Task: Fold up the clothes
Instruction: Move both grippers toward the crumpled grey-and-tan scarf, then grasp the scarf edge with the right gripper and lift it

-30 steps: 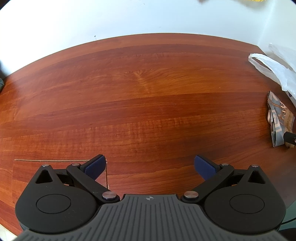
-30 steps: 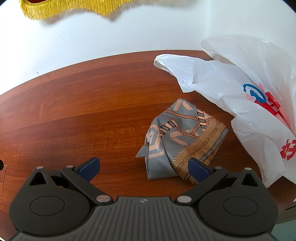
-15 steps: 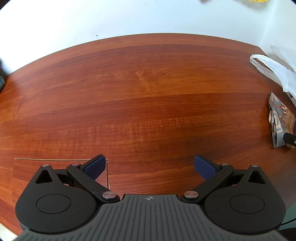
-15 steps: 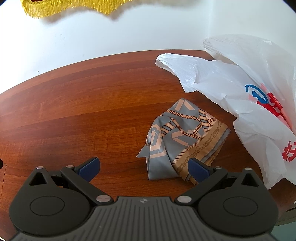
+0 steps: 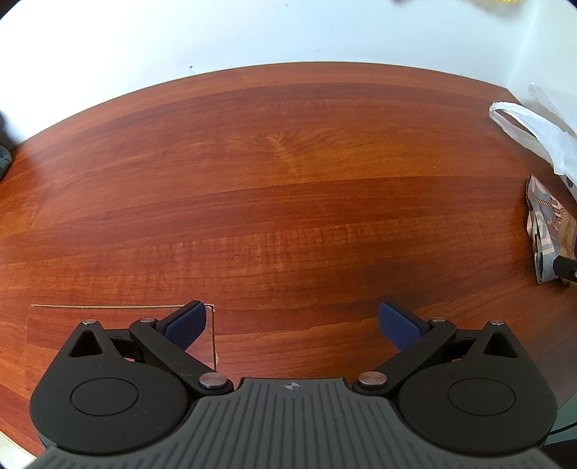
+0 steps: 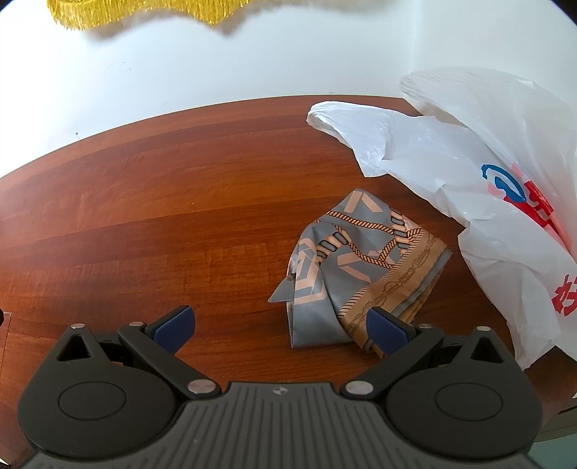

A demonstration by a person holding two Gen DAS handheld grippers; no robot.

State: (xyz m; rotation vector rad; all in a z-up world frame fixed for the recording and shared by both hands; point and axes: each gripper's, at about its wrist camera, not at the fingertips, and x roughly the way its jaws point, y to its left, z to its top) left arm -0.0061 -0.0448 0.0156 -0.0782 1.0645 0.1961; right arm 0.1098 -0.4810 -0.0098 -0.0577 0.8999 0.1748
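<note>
A grey and tan patterned scarf lies bunched on the wooden table, just ahead of my right gripper. That gripper is open and empty; its right finger overlaps the scarf's near edge in the view. The scarf also shows at the far right of the left wrist view. My left gripper is open and empty above bare wood, far left of the scarf.
A white plastic bag with red and blue print lies right of the scarf, also in the left wrist view. A white wall stands behind the table. A yellow fringe hangs at the top. A thin rectangular outline marks the wood.
The right gripper has shifted slightly left and back, so the scarf and bag sit a little further right in its view. The left gripper has drifted slightly left.
</note>
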